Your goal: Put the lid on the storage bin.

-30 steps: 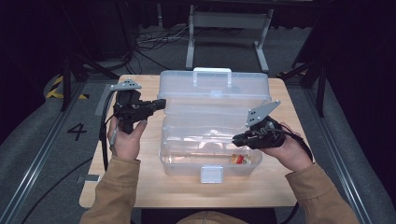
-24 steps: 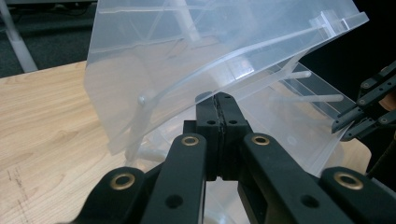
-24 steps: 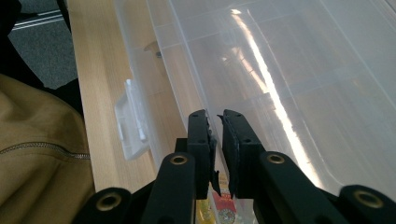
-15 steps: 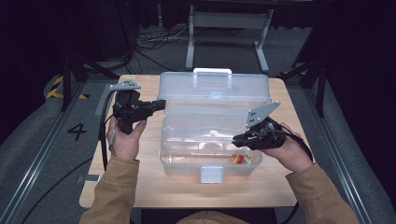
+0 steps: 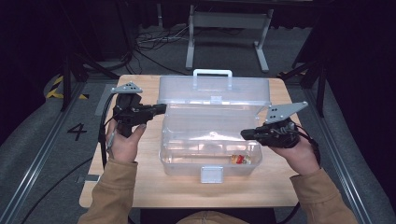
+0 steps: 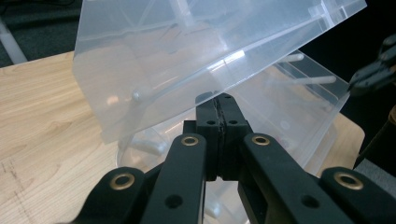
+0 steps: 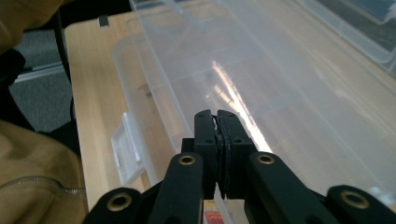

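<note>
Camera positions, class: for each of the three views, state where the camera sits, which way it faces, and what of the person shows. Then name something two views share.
High view: above the person's side, looking forward and down on the wooden table; forearms, both hands, left gripper and right gripper show.
Left gripper view: rides the left gripper, facing the clear plastic toolbox; its shut jaws show.
Right gripper view: rides the right gripper, looking along the toolbox; its shut jaws and a tan sleeve show.
Shared: toolbox and table show in all three.
</note>
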The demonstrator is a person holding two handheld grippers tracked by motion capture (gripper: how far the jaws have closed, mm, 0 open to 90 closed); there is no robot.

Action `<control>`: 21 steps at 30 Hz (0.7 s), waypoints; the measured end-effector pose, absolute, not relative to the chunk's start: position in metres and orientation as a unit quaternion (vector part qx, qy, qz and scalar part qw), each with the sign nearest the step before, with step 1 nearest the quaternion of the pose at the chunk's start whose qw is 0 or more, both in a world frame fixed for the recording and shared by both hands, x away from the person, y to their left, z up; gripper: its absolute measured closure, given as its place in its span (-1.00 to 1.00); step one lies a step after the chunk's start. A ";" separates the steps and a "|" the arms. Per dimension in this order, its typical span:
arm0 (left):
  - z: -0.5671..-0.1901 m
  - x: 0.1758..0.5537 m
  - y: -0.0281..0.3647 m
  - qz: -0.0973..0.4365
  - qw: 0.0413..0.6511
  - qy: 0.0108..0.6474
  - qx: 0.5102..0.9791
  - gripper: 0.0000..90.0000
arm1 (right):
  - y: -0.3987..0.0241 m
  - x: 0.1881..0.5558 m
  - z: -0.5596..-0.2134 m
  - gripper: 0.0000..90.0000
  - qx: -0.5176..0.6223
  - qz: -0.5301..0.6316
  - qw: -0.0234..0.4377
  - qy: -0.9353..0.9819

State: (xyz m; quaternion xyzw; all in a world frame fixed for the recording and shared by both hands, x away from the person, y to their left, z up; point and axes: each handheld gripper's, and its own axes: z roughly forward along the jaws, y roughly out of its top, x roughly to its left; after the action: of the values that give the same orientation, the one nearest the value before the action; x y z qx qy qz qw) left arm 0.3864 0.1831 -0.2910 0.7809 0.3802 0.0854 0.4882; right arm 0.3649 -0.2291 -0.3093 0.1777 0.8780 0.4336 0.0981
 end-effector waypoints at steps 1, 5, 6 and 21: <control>-0.291 0.385 0.184 0.086 0.486 0.378 0.783 0.99 | -0.233 0.364 -0.309 0.98 0.182 0.444 0.102 0.871; -0.292 0.384 0.184 0.086 0.485 0.375 0.785 0.99 | -0.253 0.361 -0.307 0.99 0.206 0.507 0.108 0.830; -0.292 0.383 0.184 0.084 0.484 0.374 0.787 0.99 | -0.253 0.361 -0.307 0.99 0.206 0.507 0.108 0.830; -0.294 0.379 0.182 0.079 0.473 0.362 0.799 0.99 | -0.289 0.364 -0.312 0.99 0.270 0.573 0.124 0.763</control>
State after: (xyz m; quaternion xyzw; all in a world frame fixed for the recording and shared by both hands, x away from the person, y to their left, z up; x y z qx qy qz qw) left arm 0.3789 0.1821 -0.2939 0.7994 0.3622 0.0789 0.4729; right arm 0.3640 -0.2890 -0.3121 0.2703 0.7633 0.5735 0.1240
